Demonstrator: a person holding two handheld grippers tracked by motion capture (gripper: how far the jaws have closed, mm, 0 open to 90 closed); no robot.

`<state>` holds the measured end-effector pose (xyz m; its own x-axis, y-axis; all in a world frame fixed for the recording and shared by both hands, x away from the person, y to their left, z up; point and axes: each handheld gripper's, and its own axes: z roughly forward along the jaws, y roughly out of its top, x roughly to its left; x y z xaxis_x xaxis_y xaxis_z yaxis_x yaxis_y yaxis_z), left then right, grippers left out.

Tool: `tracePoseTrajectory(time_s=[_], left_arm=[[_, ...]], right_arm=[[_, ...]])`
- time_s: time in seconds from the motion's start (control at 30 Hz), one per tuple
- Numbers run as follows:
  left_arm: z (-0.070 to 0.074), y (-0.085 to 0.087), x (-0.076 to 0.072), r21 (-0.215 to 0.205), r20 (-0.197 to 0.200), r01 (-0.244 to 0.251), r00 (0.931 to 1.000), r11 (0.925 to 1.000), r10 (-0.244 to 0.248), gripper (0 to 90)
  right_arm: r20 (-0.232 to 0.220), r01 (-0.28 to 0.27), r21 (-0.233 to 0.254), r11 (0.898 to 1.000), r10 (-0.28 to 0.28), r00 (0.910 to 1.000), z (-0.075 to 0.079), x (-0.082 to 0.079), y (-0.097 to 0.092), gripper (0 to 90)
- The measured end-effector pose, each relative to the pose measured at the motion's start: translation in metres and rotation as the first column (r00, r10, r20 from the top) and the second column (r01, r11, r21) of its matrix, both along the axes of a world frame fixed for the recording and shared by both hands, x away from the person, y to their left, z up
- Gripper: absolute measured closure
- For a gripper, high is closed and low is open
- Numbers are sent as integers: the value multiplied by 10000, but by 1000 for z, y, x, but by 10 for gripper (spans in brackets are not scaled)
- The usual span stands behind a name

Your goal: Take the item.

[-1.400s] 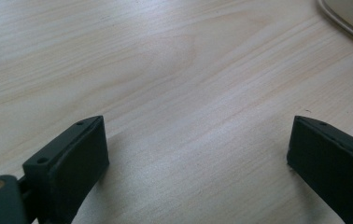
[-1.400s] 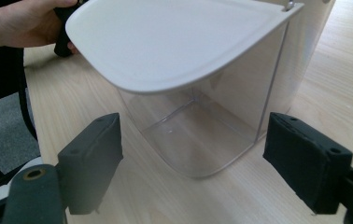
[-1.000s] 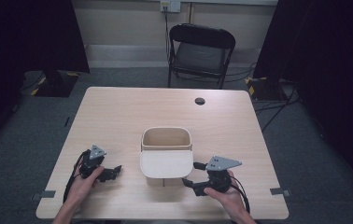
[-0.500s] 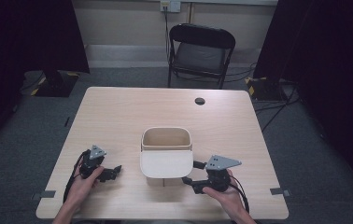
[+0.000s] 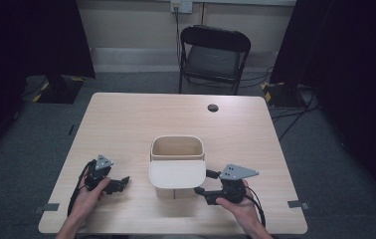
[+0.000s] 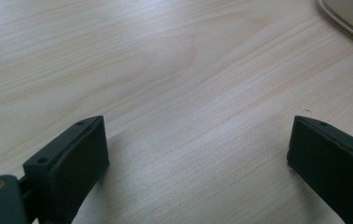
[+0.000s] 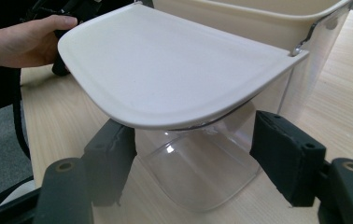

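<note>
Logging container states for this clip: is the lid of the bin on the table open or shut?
Open. The cream lid juts out sideways from the bin's rim, and the high view looks straight into its uncovered inside.

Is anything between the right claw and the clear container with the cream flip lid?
Nothing visible. The right claw sits beside the clear container, under its open cream lid, jaws apart on either side of its lower corner with only bare table between; the pads do not seem to press it yet.
</note>
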<state>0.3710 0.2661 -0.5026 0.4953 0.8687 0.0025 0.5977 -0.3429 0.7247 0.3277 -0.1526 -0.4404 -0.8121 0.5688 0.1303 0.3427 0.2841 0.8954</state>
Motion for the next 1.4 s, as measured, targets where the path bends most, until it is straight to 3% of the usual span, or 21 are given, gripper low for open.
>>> tracePoseTrajectory(time_s=[0.7, 1.4], left_arm=[[0, 0, 0, -4, 1, -3, 10000, 10000, 3, 47], [0, 0, 0, 1, -4, 0, 10000, 10000, 0, 47]], right_arm=[[24, 48, 73, 10000, -48, 10000, 2, 3, 2, 269], [513, 151, 78, 9999, -155, 9986, 9, 2, 2, 269]])
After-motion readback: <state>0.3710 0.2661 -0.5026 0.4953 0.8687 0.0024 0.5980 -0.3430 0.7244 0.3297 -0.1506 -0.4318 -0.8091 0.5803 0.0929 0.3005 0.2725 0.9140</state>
